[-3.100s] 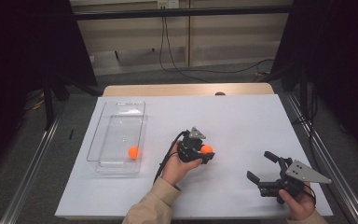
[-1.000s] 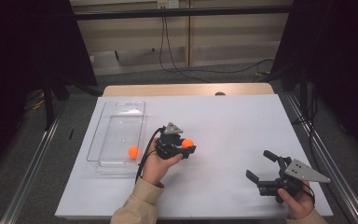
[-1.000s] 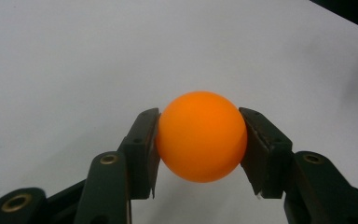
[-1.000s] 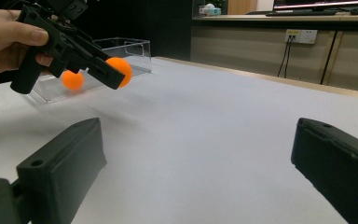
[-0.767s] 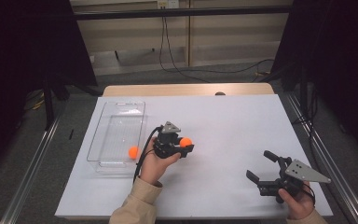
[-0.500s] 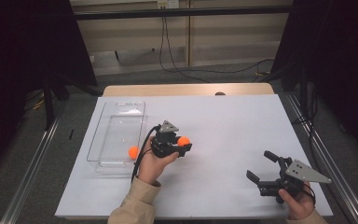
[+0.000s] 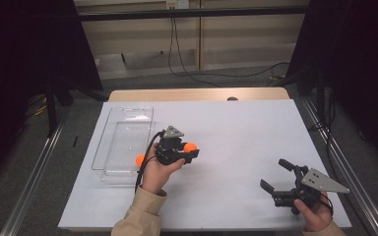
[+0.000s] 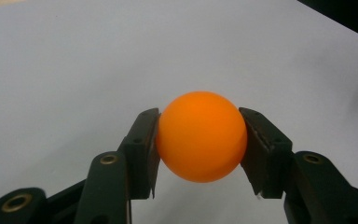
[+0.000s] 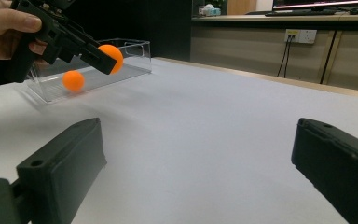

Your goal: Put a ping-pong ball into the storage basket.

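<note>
My left gripper (image 7: 189, 149) is shut on an orange ball (image 7: 190, 146), held above the white table just right of a clear plastic tray (image 7: 123, 129). In the left gripper view the orange ball (image 8: 200, 136) sits squeezed between both black jaws. A second orange ball (image 7: 140, 159) lies inside the tray near its front right corner. My right gripper (image 7: 276, 176) rests open near the table's front right, nothing between its jaws. From the right gripper view, the left gripper (image 9: 103, 57) with its ball (image 9: 111, 54) hangs in front of the tray (image 9: 137, 56), and the second ball (image 9: 73, 80) lies inside it.
A white sheet (image 7: 236, 132) covers the table, with a wooden edge (image 7: 197, 94) at the far side. Metal rails (image 7: 34, 172) run along both sides of the table. Cables (image 7: 187, 54) hang against the back wall.
My left gripper has carried the orange ball leftwards, from the table's middle to beside the tray. The right gripper has stayed still and open.
</note>
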Available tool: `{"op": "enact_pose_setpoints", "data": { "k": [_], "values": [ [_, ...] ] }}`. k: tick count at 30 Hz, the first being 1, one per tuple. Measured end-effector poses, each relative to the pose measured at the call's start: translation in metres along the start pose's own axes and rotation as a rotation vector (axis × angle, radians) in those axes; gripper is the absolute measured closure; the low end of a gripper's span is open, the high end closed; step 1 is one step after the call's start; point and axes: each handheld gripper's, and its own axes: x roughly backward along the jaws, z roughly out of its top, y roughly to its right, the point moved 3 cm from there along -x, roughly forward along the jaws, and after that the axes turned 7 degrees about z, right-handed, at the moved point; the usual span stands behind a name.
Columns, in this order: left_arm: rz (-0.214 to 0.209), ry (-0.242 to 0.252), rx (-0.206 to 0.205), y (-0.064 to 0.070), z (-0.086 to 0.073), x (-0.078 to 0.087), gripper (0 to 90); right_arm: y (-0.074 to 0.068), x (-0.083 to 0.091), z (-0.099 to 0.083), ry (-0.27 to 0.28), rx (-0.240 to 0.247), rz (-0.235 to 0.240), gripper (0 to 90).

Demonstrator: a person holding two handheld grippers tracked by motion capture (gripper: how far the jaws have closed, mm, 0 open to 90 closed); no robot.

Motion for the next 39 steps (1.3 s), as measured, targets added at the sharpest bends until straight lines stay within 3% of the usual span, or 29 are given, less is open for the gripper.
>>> {"op": "enact_pose_setpoints", "data": {
  "k": [18, 39],
  "values": [
    [0.011, 0.021, 0.032, -0.010, 0.004, 0.012, 50.9, 0.000, 0.001, 0.000, -0.001, 0.004, 0.000, 2.1],
    [0.023, 0.017, 0.040, -0.017, 0.005, 0.022, 50.9, 0.000, 0.001, 0.000, -0.001, 0.004, 0.001, 2.1]
  ]
}}
